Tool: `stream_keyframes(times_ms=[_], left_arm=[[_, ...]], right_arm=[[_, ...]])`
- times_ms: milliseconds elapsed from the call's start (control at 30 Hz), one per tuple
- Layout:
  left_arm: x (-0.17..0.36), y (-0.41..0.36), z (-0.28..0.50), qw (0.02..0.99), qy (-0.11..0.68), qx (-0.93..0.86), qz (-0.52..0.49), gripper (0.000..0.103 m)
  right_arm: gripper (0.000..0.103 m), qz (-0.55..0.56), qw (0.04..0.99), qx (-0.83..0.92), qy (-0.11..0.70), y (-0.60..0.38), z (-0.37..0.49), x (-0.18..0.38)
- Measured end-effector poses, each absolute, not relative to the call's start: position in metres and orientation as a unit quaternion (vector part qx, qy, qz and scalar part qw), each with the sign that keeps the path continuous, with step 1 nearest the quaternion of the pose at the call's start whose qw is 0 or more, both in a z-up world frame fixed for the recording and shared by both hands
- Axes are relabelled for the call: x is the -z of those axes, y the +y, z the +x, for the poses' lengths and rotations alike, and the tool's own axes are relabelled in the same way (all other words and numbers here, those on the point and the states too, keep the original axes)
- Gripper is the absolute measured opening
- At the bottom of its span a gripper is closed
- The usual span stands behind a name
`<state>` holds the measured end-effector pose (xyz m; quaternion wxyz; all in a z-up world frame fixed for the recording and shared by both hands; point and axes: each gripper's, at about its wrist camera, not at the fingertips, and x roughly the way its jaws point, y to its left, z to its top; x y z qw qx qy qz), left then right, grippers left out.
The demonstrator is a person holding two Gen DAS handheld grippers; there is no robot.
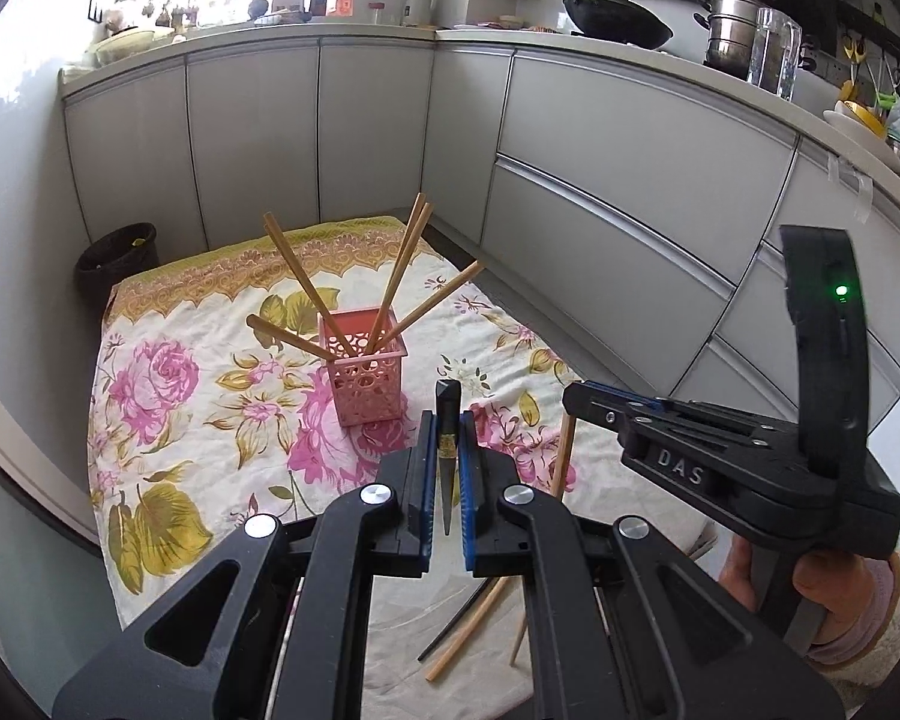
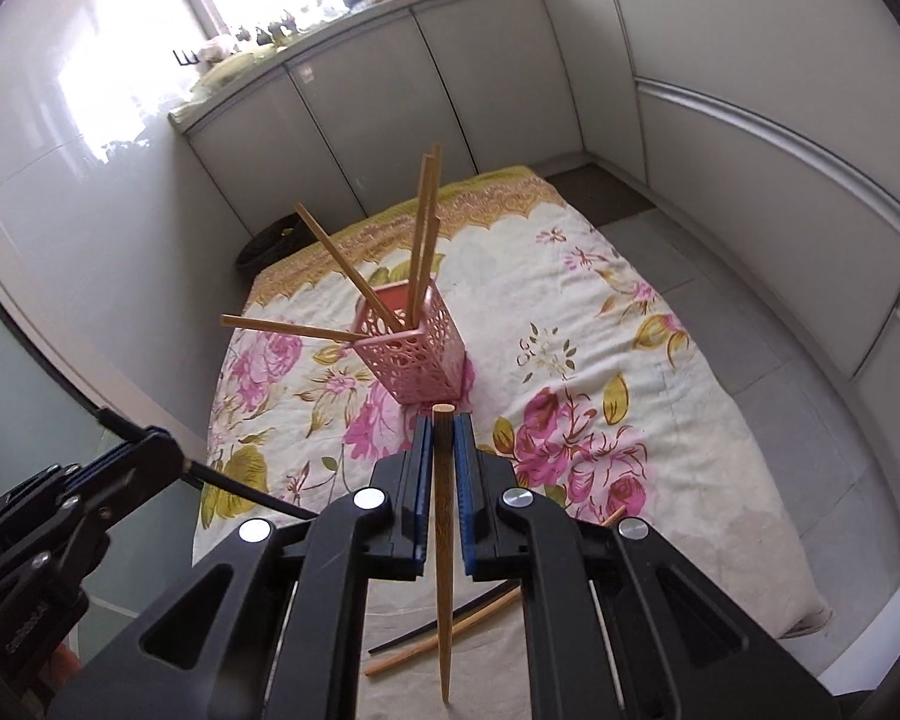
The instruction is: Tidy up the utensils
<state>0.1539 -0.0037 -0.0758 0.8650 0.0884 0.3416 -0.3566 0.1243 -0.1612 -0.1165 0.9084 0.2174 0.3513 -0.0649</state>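
Blue-padded jaws are clamped on one chopstick each: the left gripper pinches a black chopstick, the right gripper a bamboo chopstick, both raised above the floral cloth. Best to tilt each stick tip-down over the pink holder, standing mid-cloth just ahead, and release clear of the five leaning sticks. "DAS" is embossed on the right gripper's body.
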Motion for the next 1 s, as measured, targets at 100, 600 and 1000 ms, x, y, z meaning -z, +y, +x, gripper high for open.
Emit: stream_keyframes(times_ms=[100,600,1000], left_arm=[[0.059,-0.008,0.144,0.870,0.330,0.353,0.094,0.006],[-0.010,-0.012,0.137,0.896,0.288,0.327,0.083,0.006],[-0.052,-0.023,0.179,0.910,0.266,0.311,0.063,0.006]], right_arm=[[0.007,0.204,0.919,0.054,0.334,-0.157,0.112,0.092],[0.007,0.188,0.941,0.023,0.282,-0.156,0.105,-0.005],[0.007,0.193,0.950,0.016,0.245,-0.166,0.129,-0.058]])
